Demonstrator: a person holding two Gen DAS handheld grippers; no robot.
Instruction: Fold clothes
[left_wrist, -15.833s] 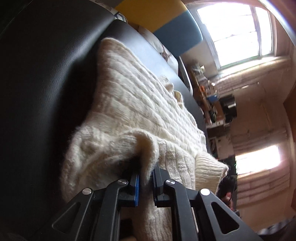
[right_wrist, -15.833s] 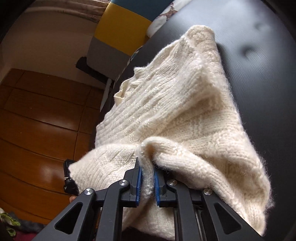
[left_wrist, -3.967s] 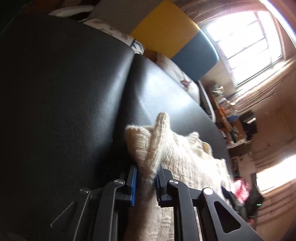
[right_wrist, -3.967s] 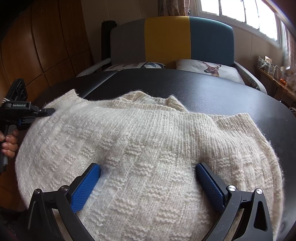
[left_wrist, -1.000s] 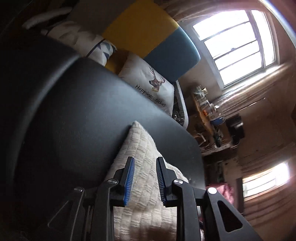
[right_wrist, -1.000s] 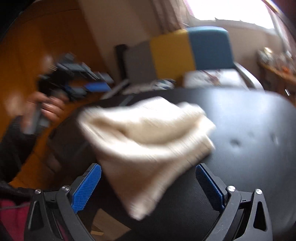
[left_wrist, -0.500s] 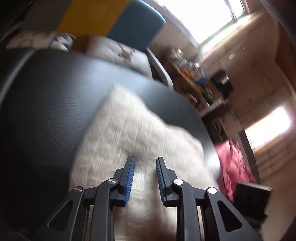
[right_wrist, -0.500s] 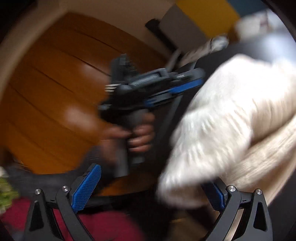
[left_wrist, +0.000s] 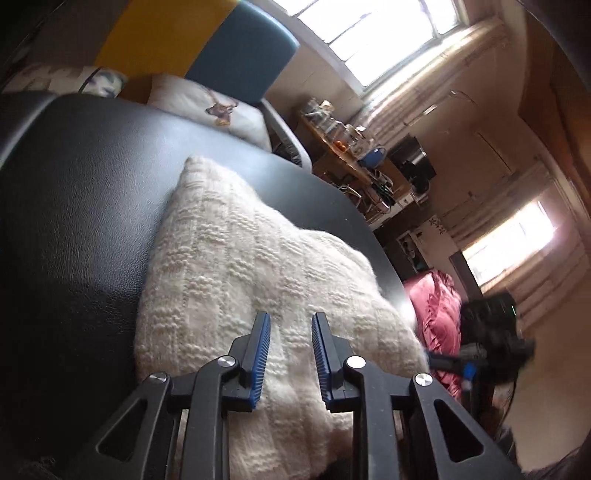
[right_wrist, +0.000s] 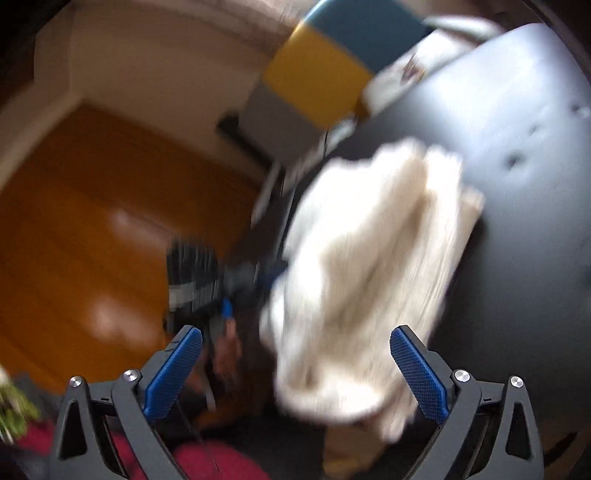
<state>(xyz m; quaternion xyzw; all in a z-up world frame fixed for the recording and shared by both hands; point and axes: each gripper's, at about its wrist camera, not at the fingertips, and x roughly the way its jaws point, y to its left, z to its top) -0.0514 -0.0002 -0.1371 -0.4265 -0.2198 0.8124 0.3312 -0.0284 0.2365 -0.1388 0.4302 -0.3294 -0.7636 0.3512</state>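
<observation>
left gripper (left_wrist: 290, 334): we see its blue pads a small gap apart, nothing pinched between them, tips hovering just over the knit at about 6 o'clock in the left wrist view.
right gripper (right_wrist: 295, 354): jaws spread wide, holding nothing; the picture is pretty smeared, so we can't say if a pad touches the fabric.
sweater (left_wrist: 258, 280): cream knit, folded into a thick bundle, lying on the black surface, one corner pointing to 12 o'clock. In the right wrist view it's a blurry pale heap (right_wrist: 369, 266) with its near end at the surface edge.
black cushion top (left_wrist: 81, 192): dark padded leather-look surface; we see button dimples in the right wrist view, around 2 o'clock.
armchair (left_wrist: 240, 48): yellow and teal back, at 11 o'clock, past the surface.
deer pillow (left_wrist: 214, 109): pale, on the chair seat.
windows (left_wrist: 380, 33): bright, at 1 o'clock.
cluttered shelf (left_wrist: 343, 147): jars and bits, at 2 o'clock.
pink cloth (left_wrist: 436, 314): at 4 o'clock, below the surface edge.
wood floor (right_wrist: 92, 229): orange-brown, at 9 o'clock.
</observation>
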